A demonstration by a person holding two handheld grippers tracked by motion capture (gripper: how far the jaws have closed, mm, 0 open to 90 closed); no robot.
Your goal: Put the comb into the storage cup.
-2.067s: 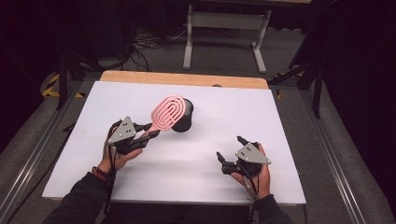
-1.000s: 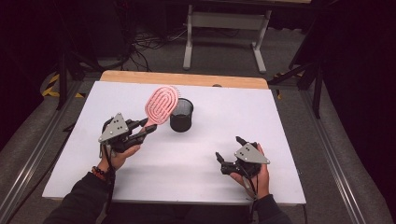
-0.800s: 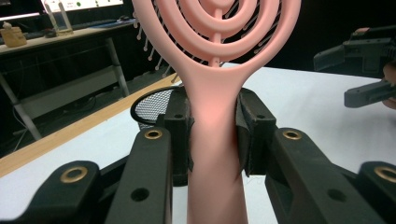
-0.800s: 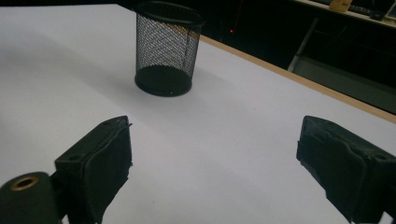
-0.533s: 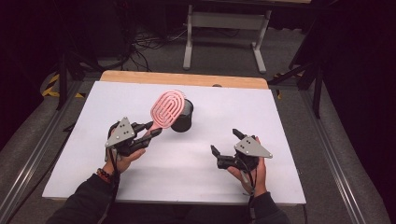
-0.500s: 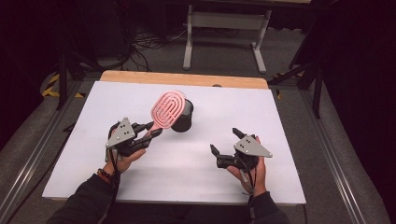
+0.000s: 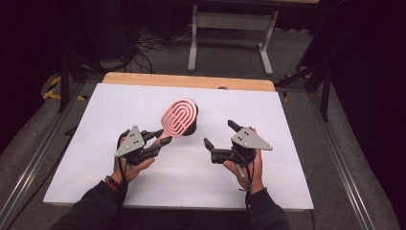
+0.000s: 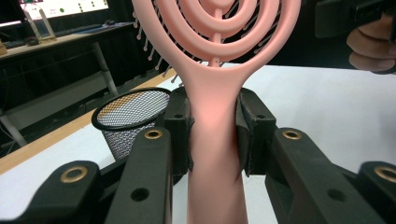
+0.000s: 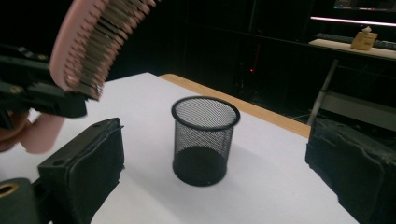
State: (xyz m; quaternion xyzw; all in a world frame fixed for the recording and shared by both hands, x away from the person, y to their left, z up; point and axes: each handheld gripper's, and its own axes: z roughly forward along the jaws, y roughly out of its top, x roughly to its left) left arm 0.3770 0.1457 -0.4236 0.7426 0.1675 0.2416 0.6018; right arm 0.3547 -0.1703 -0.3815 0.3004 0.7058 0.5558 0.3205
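A pink hairbrush (image 7: pixel 178 117) with a looped oval head is tilted up over the white table (image 7: pixel 297 158), its handle (image 8: pixel 215 140) clamped between the pads of my left gripper (image 7: pixel 162 140), which is shut on it. The brush head hangs in front of and above a black mesh cup (image 7: pixel 192 129) that stands upright on the table (image 9: pixel 203 140). My right gripper (image 7: pixel 219 134) is open, just right of the cup and pointing at it, with nothing between its pads (image 9: pixel 88 163). In the right gripper view the bristles (image 9: pixel 88 42) face down towards the cup.
A wooden strip (image 7: pixel 189 80) runs along the table's far edge. Beyond it stand a grey metal frame (image 7: pixel 232 21) and cables on the floor. Metal rails (image 7: pixel 33 163) flank the table.
My right gripper has moved forward and left towards the cup. The left gripper has swung the brush from the cup's left back in front of it.
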